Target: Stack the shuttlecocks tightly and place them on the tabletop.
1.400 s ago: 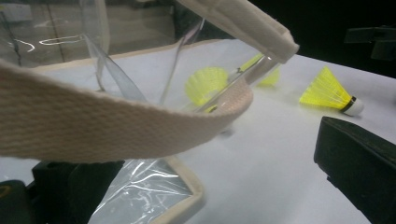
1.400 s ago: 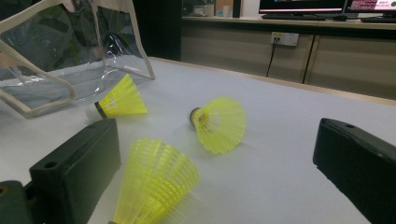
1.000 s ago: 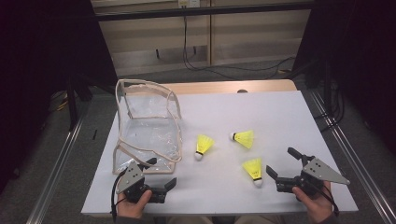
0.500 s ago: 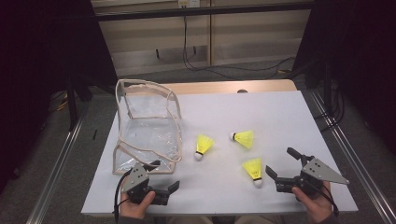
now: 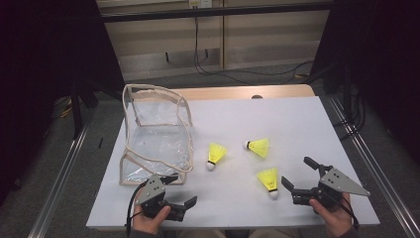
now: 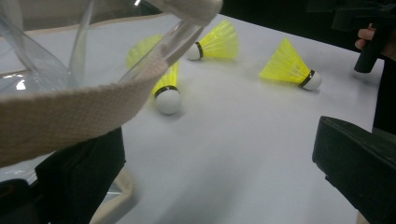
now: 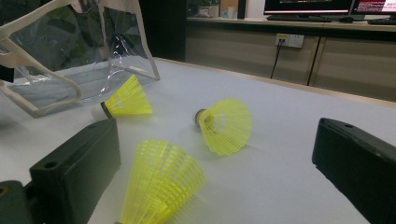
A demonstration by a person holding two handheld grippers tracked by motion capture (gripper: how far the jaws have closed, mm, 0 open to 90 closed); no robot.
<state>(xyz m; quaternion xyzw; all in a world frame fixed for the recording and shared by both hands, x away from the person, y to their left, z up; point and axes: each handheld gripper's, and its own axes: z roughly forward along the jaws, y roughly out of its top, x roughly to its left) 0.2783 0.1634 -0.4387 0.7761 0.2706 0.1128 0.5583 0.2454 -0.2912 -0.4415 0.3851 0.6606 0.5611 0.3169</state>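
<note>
Holding both claws wide open, I see my right gripper (image 5: 298,179) beside a bright yellow shuttlecock (image 5: 269,179), my left gripper (image 5: 181,194) by the clear bag (image 5: 153,144), on a white table (image 5: 297,124).

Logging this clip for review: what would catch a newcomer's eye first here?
Three bright yellow shuttlecocks lie loose on the white table, near its middle. To their left stands a clear plastic bag with beige trim, mouth open. At the near edge, the left gripper sits by the bag and the right gripper by the nearest shuttlecock, both open.
</note>
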